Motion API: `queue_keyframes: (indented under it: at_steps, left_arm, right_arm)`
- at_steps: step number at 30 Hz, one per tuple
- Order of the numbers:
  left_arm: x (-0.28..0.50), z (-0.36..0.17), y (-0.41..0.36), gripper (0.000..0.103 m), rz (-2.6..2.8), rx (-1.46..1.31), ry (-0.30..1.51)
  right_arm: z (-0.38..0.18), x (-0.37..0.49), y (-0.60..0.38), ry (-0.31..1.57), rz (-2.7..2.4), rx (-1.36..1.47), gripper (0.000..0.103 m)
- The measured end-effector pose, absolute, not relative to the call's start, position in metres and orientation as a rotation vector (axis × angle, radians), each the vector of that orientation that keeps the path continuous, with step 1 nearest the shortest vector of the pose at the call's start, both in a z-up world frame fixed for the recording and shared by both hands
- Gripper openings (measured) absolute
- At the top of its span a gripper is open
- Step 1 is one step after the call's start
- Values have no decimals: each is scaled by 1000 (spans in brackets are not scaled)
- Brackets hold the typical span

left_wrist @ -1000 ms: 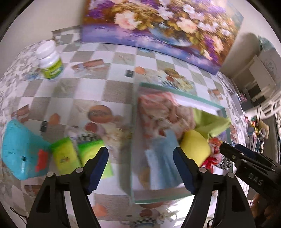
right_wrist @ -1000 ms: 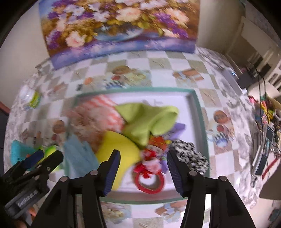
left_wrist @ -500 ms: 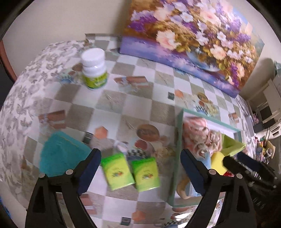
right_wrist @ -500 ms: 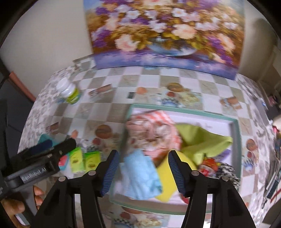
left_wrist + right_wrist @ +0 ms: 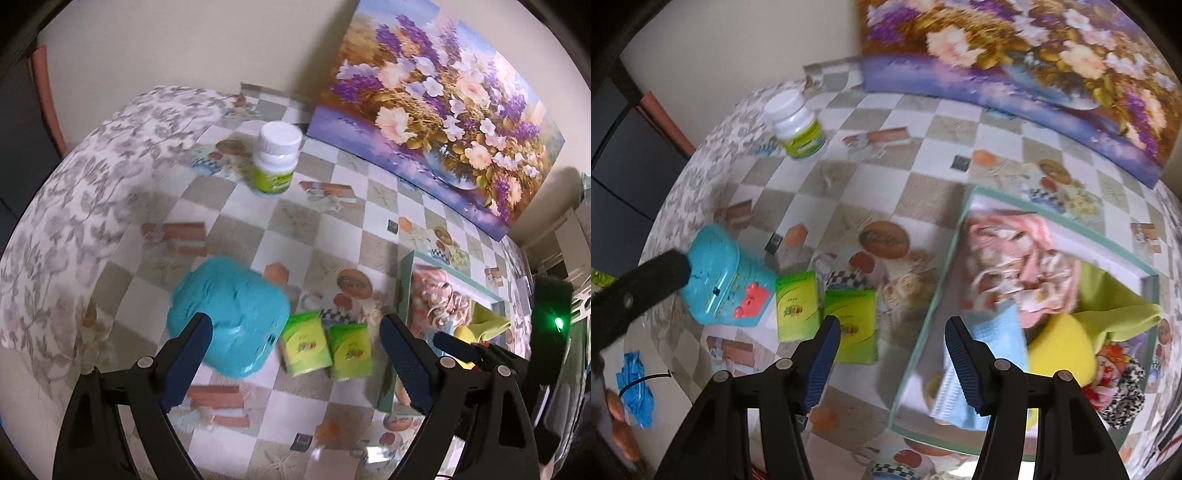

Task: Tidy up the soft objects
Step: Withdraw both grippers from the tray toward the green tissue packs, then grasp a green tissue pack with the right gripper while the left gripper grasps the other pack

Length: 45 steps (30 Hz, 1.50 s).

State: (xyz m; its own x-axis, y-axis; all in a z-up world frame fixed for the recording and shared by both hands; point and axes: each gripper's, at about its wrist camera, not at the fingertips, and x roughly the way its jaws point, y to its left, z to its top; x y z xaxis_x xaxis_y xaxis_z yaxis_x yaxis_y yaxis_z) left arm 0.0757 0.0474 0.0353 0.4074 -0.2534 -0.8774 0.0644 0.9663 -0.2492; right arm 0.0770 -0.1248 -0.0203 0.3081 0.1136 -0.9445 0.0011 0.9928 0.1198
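Ahead of the left tongs, two green tissue packs lie side by side on the bench, between the spread fingers. A turquoise plastic case sits just beside the packs, in front of the left finger. Farther ahead stands a white supplement bottle with a green label, and beyond it a flower painting leans against the wall.

To the right of the left tongs lies a shallow green-rimmed tray. It holds the soft objects: a pink patterned cloth, a light blue cloth, a yellow sponge, a lime-green cloth, a clown toy and a leopard-print fabric.

The right tongs hover over the tray's near left rim. One tissue pack lies just ahead of their left finger.

Both tongs are spread wide. Neither holds or touches anything. The left tongs' finger tip overlaps the turquoise case in the right wrist view; contact cannot be confirmed.
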Motion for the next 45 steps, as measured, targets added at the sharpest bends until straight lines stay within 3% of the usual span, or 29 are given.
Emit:
queue_keyframes:
  at_steps: [13, 27, 45]
  left_arm:
    - [31, 0, 69, 92, -108, -206, 1170]
    - [33, -42, 73, 92, -40, -223, 1264]
    - [37, -53, 73, 92, -47, -253, 1293]
  right_arm:
    - [-36, 76, -104, 1285, 121, 70, 63]
    - [-62, 88, -91, 1343, 131, 32, 63]
    - [-79, 99, -85, 1361, 126, 24, 62]
